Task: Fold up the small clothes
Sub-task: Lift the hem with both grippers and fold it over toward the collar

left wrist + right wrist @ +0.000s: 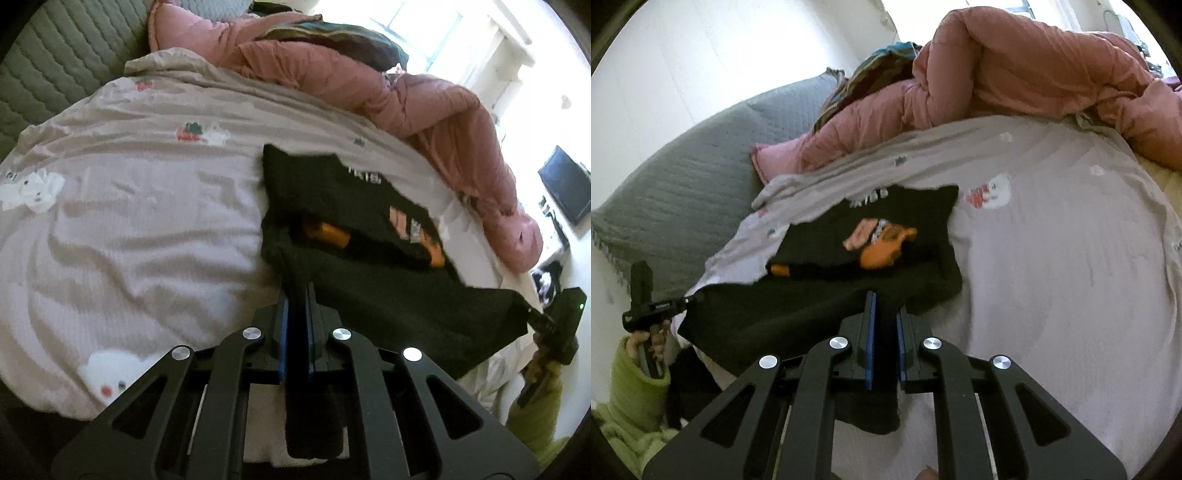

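Note:
A small black garment (369, 236) with an orange and pink print lies on the pale bedsheet (147, 221); its near edge is lifted and stretched between both grippers. My left gripper (297, 291) is shut on the garment's near left corner. My right gripper (885, 306) is shut on the near right corner of the black garment (886, 236). The right gripper also shows at the far right in the left wrist view (532, 314), and the left gripper at the far left in the right wrist view (694, 298).
A pink quilt (369, 81) is bunched along the far side of the bed, with dark clothes (332, 33) on it. A grey quilted pillow (683, 192) lies at the head. A dark screen (565, 188) hangs on the wall.

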### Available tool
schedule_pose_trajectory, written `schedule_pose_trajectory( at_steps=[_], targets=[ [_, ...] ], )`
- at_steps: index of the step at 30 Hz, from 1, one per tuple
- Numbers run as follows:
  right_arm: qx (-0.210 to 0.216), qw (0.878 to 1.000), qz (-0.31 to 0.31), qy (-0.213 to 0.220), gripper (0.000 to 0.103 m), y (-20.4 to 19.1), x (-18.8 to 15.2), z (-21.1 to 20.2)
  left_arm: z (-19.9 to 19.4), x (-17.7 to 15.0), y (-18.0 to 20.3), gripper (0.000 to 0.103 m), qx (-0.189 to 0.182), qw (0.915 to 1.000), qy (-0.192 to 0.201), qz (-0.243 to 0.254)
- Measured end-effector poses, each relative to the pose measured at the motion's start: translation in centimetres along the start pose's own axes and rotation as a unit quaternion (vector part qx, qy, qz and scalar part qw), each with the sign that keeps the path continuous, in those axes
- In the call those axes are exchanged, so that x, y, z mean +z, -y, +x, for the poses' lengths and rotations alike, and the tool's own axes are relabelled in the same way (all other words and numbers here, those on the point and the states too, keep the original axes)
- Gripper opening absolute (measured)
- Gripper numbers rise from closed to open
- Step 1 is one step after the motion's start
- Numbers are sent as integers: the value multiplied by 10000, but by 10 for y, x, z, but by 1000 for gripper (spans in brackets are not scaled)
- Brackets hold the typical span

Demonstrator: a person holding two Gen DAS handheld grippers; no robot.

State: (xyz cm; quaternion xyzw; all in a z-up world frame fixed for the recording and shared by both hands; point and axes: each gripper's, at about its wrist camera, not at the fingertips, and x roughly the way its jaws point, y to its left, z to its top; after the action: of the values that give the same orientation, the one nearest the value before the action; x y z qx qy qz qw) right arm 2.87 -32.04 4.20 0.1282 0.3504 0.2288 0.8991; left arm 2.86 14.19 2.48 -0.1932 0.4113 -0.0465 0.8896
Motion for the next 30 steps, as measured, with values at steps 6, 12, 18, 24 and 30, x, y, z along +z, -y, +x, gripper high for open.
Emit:
schedule_pose_trajectory(
  at_steps=[6, 12, 18, 24, 30],
  targets=[
    [-126, 9996, -7, 263, 8, 2, 37, 11, 7, 29, 5, 2, -49, 9998, 169, -89],
    [-294, 9991, 5, 320, 8, 7, 65, 33, 21, 65, 1, 2, -155, 9989, 319, -310],
    [-468, 9984, 141, 298, 8, 14, 92, 63, 45, 92, -1, 2, -178, 9982, 342, -463],
    [-682, 9974, 93, 225, 8, 17, 110, 95, 73, 112, -7, 2, -151, 9975, 339, -605],
    [-856, 9962, 167, 84, 8, 26, 120, 128, 100, 122, -17, 2, -42, 9972, 252, -705]
  ],
)
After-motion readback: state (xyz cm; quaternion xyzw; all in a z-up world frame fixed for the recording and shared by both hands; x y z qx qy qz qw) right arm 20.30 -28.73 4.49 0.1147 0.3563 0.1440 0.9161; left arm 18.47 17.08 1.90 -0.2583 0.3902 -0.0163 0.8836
